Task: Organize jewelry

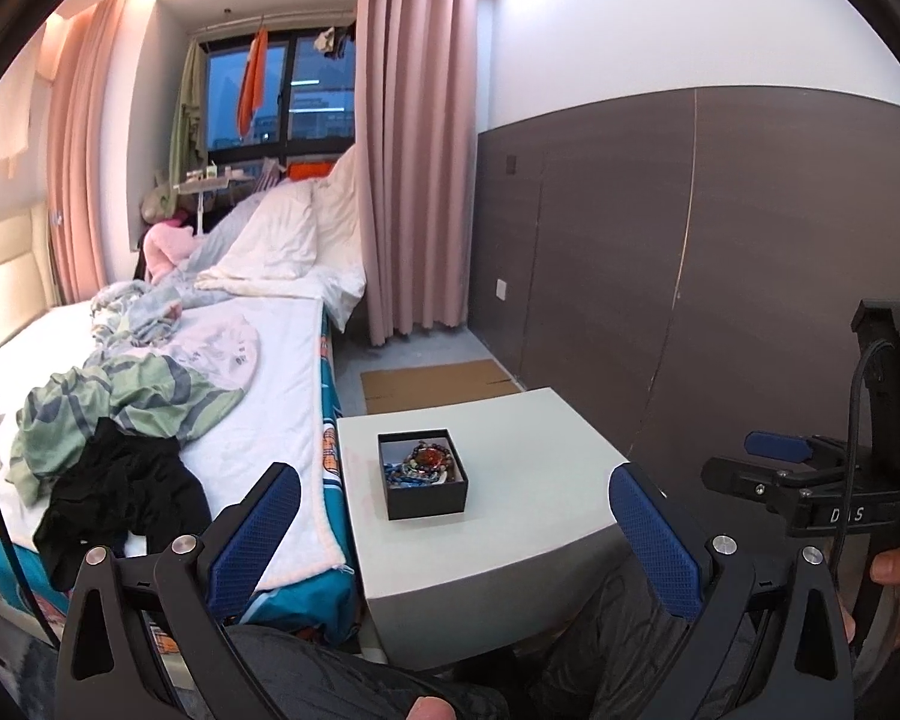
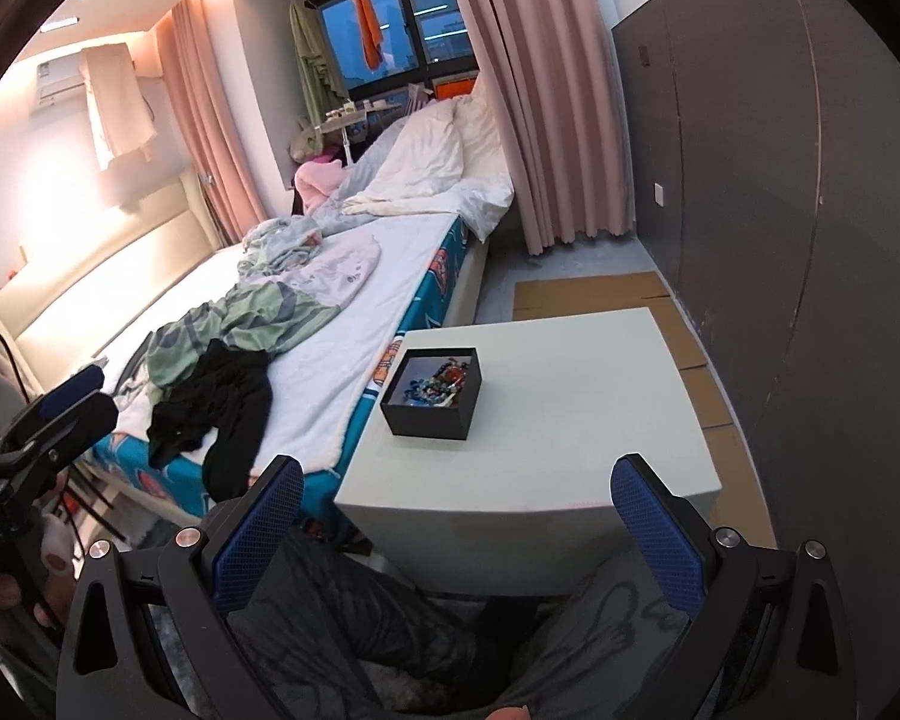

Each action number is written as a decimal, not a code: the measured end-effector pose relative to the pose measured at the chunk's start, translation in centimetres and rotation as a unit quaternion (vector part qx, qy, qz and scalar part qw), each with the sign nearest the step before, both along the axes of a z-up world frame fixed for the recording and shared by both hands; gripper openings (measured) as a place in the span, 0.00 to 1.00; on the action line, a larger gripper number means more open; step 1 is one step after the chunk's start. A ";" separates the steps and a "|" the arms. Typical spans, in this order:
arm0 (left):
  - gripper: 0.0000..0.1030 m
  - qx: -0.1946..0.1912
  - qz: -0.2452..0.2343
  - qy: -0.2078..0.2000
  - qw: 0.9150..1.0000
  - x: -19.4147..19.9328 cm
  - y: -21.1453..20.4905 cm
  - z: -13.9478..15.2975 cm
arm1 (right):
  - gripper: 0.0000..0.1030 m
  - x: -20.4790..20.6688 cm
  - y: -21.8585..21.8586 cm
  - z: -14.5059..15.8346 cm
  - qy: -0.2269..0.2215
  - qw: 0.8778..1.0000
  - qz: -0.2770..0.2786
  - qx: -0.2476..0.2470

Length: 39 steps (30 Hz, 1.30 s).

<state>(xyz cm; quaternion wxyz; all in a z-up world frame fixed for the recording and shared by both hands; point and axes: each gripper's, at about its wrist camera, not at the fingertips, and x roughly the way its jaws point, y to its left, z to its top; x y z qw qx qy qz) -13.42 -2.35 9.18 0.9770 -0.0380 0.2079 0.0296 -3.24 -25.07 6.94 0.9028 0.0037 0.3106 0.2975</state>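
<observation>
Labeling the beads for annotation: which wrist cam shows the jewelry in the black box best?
Left wrist view: it looks down into the black box, so the jewelry shows as separate bead strands around a reddish piece. In the right wrist view the jewelry is smaller, a colourful jumble partly cut off by the box's near wall.

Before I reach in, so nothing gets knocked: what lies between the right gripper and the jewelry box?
Only bare tabletop in the right wrist view: the open right gripper hangs before the table's near edge, the black jewelry box farther back.

Rumpled clothes [image 1: 120, 396] lie on the bed [image 1: 282, 396] beside pink curtains [image 1: 414, 150] and flat cardboard [image 1: 438, 384].
</observation>
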 end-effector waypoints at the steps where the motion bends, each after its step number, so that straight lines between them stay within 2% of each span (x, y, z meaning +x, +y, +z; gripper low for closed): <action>1: 1.00 0.001 0.000 -0.002 1.000 -0.3 -0.1 0.0 | 1.00 -0.5 -0.1 0.0 -0.004 1.000 -0.003 0.002; 12: 1.00 0.011 0.002 -0.011 1.000 -2.6 -1.0 -0.4 | 1.00 -2.8 -0.8 -0.2 -0.017 1.000 0.005 0.002; 17: 1.00 0.001 0.003 -0.010 1.000 -2.7 -0.8 -0.5 | 1.00 -3.2 -1.0 -0.6 -0.012 1.000 0.004 0.004; 39: 1.00 -0.002 0.007 -0.008 1.000 -2.1 -0.7 -0.9 | 1.00 -3.0 -1.4 -0.9 -0.009 1.000 -0.004 0.004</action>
